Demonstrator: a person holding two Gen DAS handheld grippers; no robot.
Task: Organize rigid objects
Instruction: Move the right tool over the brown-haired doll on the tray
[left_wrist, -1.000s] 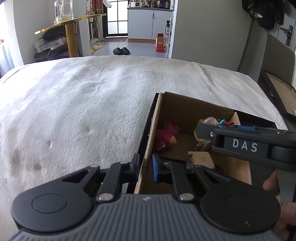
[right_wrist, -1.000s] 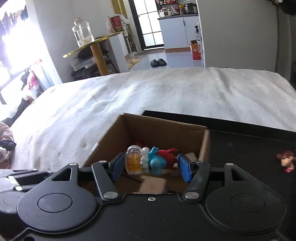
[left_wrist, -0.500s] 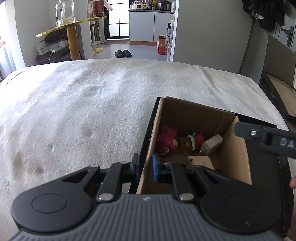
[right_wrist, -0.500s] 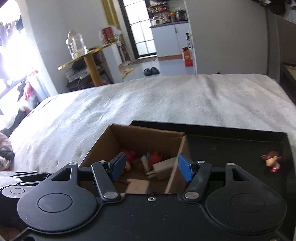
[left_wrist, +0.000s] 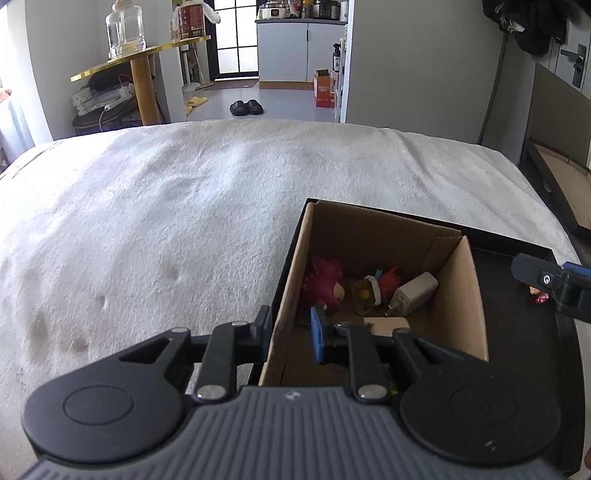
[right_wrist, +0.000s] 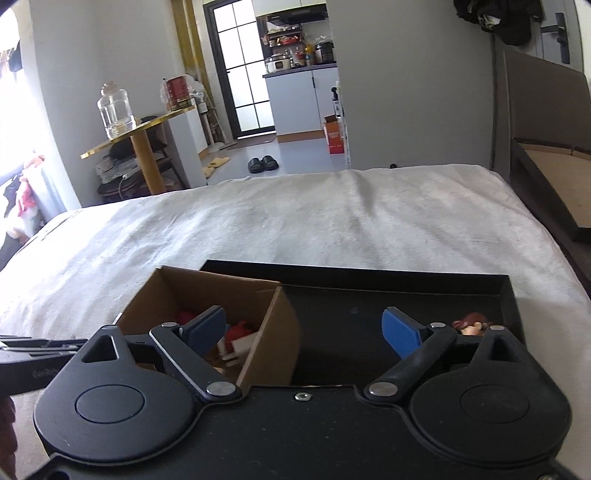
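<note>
Left gripper (left_wrist: 290, 334) clamps the cardboard box (left_wrist: 463, 295) wall; right gripper (right_wrist: 303, 332) gapes empty, figurine (right_wrist: 471, 325) at two o'clock.

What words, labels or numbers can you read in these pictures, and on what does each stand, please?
None reads clearly.
Red-labelled jar on the gold table: print too small to read.
Orange carton: print blurred.
Left gripper, clamped on the cardboard box: side lettering in the right wrist view, blurred.
</note>
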